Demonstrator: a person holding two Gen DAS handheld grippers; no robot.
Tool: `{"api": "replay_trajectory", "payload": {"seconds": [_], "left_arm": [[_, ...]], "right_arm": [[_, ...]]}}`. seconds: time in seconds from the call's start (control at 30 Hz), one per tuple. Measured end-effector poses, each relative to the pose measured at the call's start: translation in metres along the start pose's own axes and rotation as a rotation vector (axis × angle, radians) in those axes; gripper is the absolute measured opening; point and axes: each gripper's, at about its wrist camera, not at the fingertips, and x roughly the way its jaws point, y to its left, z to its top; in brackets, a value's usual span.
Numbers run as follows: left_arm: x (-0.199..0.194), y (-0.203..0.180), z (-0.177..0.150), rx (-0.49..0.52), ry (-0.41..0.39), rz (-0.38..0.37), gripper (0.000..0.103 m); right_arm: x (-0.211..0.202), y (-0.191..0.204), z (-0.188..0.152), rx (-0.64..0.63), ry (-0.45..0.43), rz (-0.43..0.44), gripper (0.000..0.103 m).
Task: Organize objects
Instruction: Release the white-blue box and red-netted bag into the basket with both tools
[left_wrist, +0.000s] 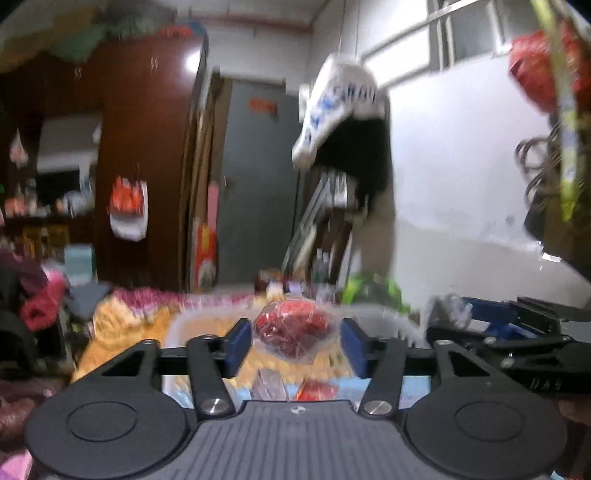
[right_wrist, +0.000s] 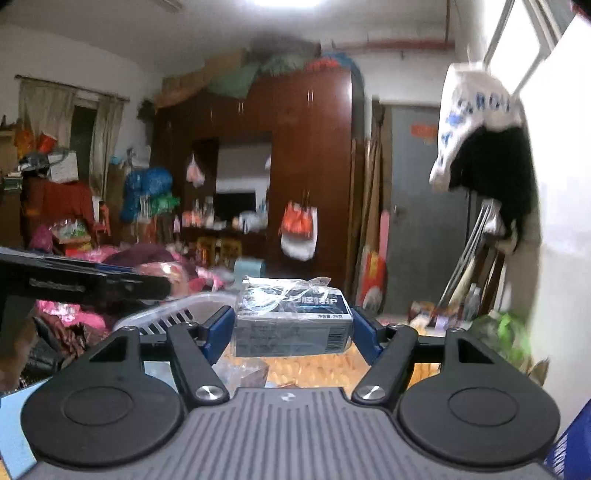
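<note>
White slotted basket (right_wrist: 173, 314) on orange-patterned bedcover: landmark.
Right gripper (right_wrist: 291, 325) above basket, right of its rim, jaws clamped on grey-blue wrapped pack (right_wrist: 291, 321); boxy, fairly stiff, light by look, slick film; hold 2 short ends.
Left gripper (left_wrist: 295, 341) over basket, jaws apart, red crinkly bag (left_wrist: 293, 330) between them, pads not pressing; soft, light, slippery; pinch bulging middle.

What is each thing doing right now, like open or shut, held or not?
Left gripper: open, squeezing nothing.
Packet: wrapped, loose between its pads.
Box: clamped, level.
Right gripper: shut on it.
Basket: upright, no lid.
Door: shut.
</note>
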Motion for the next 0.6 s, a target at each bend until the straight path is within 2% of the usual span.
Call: {"api": "replay_trajectory", "payload": {"seconds": [0.03, 0.07, 0.1, 0.2, 0.3, 0.33, 0.4, 0.43, 0.47, 0.6], "left_arm": [[0.008, 0.001, -0.002, -0.012, 0.020, 0.008, 0.073], [0.012, 0.002, -0.005, -0.017, 0.038, 0.025, 0.074], [0.012, 0.002, -0.009, -0.017, 0.049, 0.035, 0.074], [-0.016, 0.004, -0.025, 0.001, -0.019, 0.025, 0.075], [-0.054, 0.008, -0.052, -0.004, -0.077, -0.002, 0.086], [-0.062, 0.009, -0.065, -0.014, -0.077, 0.000, 0.087], [-0.073, 0.013, -0.095, -0.036, -0.071, 0.006, 0.087], [-0.075, 0.015, -0.105, -0.053, -0.063, 0.009, 0.087], [-0.074, 0.018, -0.114, -0.073, -0.053, 0.012, 0.087], [-0.064, 0.032, -0.132, -0.134, -0.005, 0.021, 0.086]], "right_arm": [[0.011, 0.002, -0.002, -0.016, 0.039, -0.006, 0.077], [0.018, 0.003, -0.005, -0.031, 0.057, -0.024, 0.090], [0.020, 0.004, -0.009, -0.043, 0.068, -0.040, 0.096], [-0.002, 0.001, -0.025, -0.006, 0.022, -0.015, 0.102], [-0.039, -0.008, -0.049, 0.078, -0.011, 0.054, 0.103], [-0.045, -0.009, -0.058, 0.089, -0.010, 0.071, 0.102], [-0.055, -0.008, -0.081, 0.092, 0.009, 0.081, 0.089], [-0.057, -0.005, -0.090, 0.085, 0.022, 0.085, 0.075], [-0.058, -0.003, -0.098, 0.085, 0.026, 0.084, 0.071], [-0.047, 0.001, -0.113, 0.070, 0.080, 0.086, 0.071]]}}
